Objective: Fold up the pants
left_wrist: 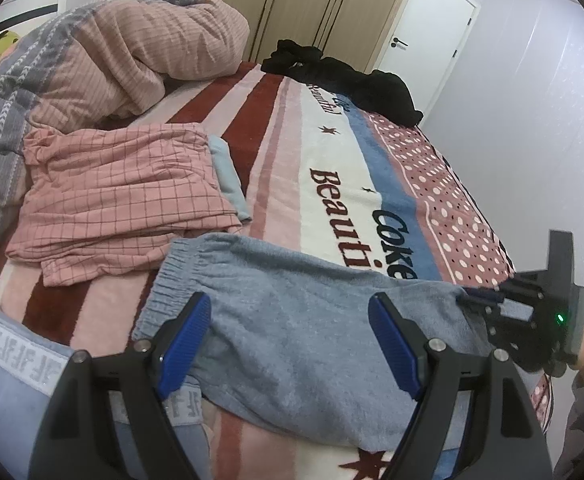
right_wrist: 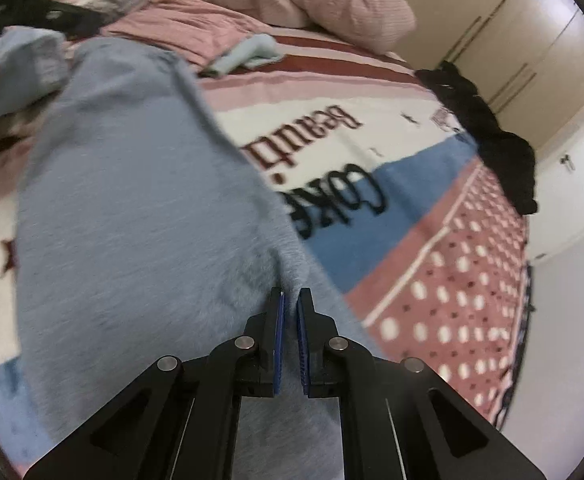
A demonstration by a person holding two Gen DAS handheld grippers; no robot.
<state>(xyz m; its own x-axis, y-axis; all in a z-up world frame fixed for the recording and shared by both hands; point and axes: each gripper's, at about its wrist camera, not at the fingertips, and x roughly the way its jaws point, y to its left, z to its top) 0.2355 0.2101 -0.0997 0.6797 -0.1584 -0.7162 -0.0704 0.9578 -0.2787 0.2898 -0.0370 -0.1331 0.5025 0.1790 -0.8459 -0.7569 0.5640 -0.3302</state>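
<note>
The pants (left_wrist: 292,328) are a soft grey-blue fleecy pair with a gathered elastic waistband, laid across the striped blanket (left_wrist: 324,184) in the lower middle of the left wrist frame. In that view the left gripper (left_wrist: 292,344) is held just above them with its blue pads spread wide, nothing pinched between them. At the right edge of the same frame the right gripper (left_wrist: 476,298) is seen at the far end of the pants.

In the right wrist view the pants (right_wrist: 139,208) fill the left and centre, and a small ridge of fabric is pulled up into the right gripper (right_wrist: 290,300), whose pads are clamped together on it.

A pink checked garment (left_wrist: 123,200) is piled at the left of the left wrist frame, a black one (left_wrist: 356,80) near the top.

The right wrist frame is pretty blurred, so the fabric texture is hard to make out, and the lower part of the pants is covered by the gripper bodies in both views.
</note>
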